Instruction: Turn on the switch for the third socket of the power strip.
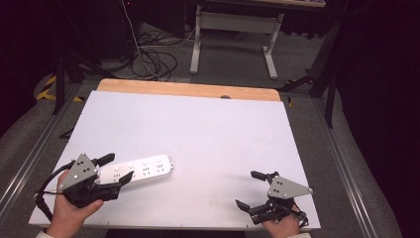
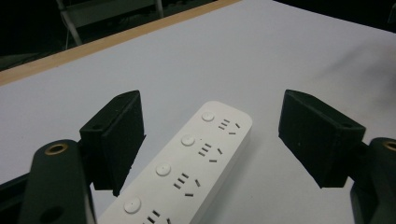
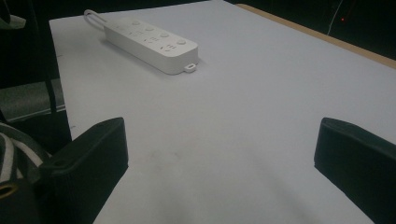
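The left tool (image 1: 118, 172) hangs open astride the near end of the strip (image 1: 143, 168) lying on the counter (image 1: 223, 129), likely about to grasp it by lowering and closing, while the right tool (image 1: 250, 191) rests open, well apart.

My high view looks forward and down over the whole table (image 1: 198, 124); both gripper views sit low and close, sharing the white power strip (image 2: 187, 168).

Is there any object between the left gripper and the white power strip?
Nothing visible does. The left gripper is open, with one of its fingers on each side of the white power strip, and only bare table surrounds them.
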